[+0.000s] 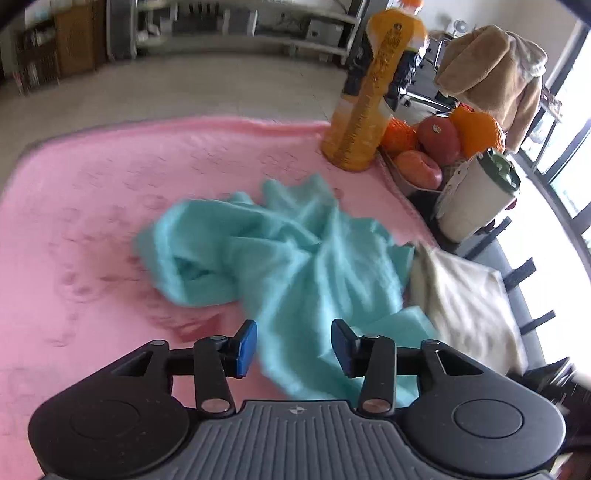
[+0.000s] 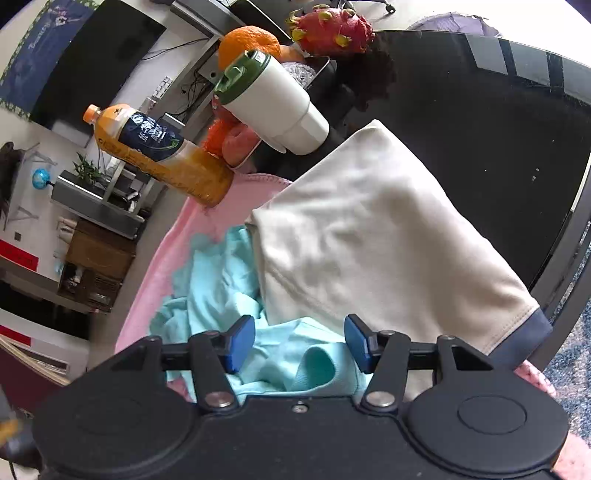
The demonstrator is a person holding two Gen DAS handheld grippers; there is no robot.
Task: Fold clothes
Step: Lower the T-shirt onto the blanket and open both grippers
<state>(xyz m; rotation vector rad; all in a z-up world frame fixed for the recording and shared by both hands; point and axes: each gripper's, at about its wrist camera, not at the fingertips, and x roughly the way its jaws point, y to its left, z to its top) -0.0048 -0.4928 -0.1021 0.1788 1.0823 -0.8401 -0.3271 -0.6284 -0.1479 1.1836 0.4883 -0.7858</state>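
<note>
A crumpled turquoise garment (image 1: 280,251) lies on the pink blanket (image 1: 92,206). Just right of it rests a folded cream garment (image 1: 465,299) with a dark cuff (image 2: 524,336). My left gripper (image 1: 293,349) hangs over the near edge of the turquoise cloth, jaws apart, blue pads (image 1: 247,347) clear of the fabric. In the right wrist view the turquoise garment (image 2: 221,288) bunches beside the cream garment (image 2: 369,240). My right gripper (image 2: 299,343) hovers above a turquoise fold, jaws apart, nothing pinched between its pads (image 2: 356,343).
An orange juice bottle (image 1: 369,92) stands at the blanket's far right corner. Beside it sits a tray of fruit (image 1: 436,144) and a white tumbler with a green lid (image 1: 476,192). A dragon fruit (image 2: 332,26) tops the tray. The dark glass tabletop (image 2: 480,129) extends right.
</note>
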